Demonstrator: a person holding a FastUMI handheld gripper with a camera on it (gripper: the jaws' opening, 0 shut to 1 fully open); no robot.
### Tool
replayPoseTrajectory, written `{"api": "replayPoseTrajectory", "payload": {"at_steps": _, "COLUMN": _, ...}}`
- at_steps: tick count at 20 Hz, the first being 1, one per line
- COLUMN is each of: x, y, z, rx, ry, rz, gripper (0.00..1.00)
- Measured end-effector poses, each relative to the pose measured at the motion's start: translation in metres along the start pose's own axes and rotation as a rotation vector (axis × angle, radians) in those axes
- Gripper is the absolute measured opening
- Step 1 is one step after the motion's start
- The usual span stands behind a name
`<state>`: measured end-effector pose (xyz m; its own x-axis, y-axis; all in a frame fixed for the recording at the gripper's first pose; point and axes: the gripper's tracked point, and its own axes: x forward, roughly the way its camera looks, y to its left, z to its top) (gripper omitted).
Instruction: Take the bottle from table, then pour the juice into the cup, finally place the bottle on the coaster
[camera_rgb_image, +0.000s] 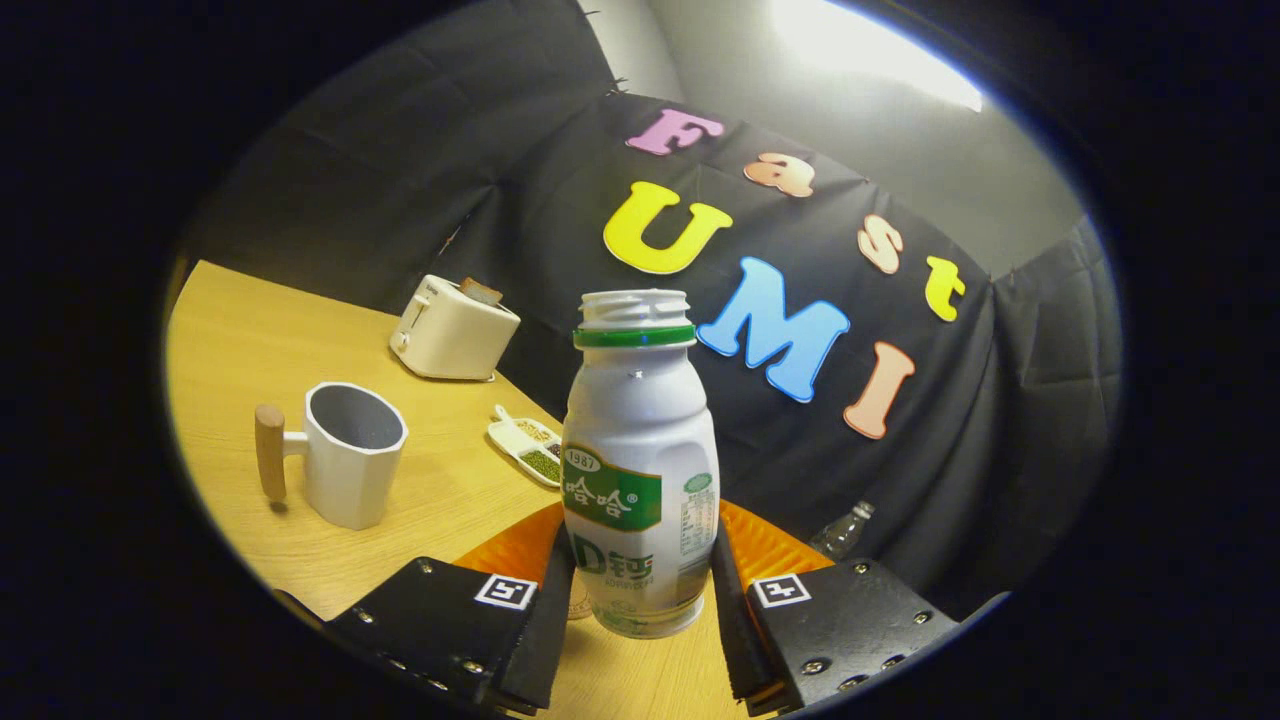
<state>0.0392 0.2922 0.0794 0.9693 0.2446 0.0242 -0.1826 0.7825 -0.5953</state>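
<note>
Gripper view: white plastic drink bottle stands upright between the fingers, cap off, neck open. Fingers sit just beside its lower body on both sides; can't tell whether both pads actually press, so grip is unconfirmed. Bottle looks light, thin-walled, glossy label, so likely slippery and a bit squashy. I'd clamp the lower waist below the label band, moderate force, and keep it vertical since the mouth is open. Orange coaster lies under or just behind the bottle; can't tell which. White mug with wooden handle is to the left, slightly farther. Wooden tabletop is smooth and flat. Far left: toaster, small divided dish. Clear bottle at far right edge.
</note>
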Motion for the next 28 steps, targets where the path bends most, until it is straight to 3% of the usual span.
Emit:
{"api": "replayPoseTrajectory", "payload": {"at_steps": 12, "x": 0.026, "y": 0.032, "z": 0.012, "rx": -0.481, "ry": -0.001, "rz": -0.036, "gripper": 0.64}}
{"api": "replayPoseTrajectory", "payload": {"at_steps": 21, "x": 0.028, "y": 0.031, "z": 0.031, "rx": -0.744, "ry": -0.054, "rz": -0.107, "gripper": 0.64}}
{"api": "replayPoseTrajectory", "payload": {"at_steps": 28, "x": 0.031, "y": 0.041, "z": 0.037, "rx": -0.855, "ry": -0.072, "rz": -0.124, "gripper": 0.64}}
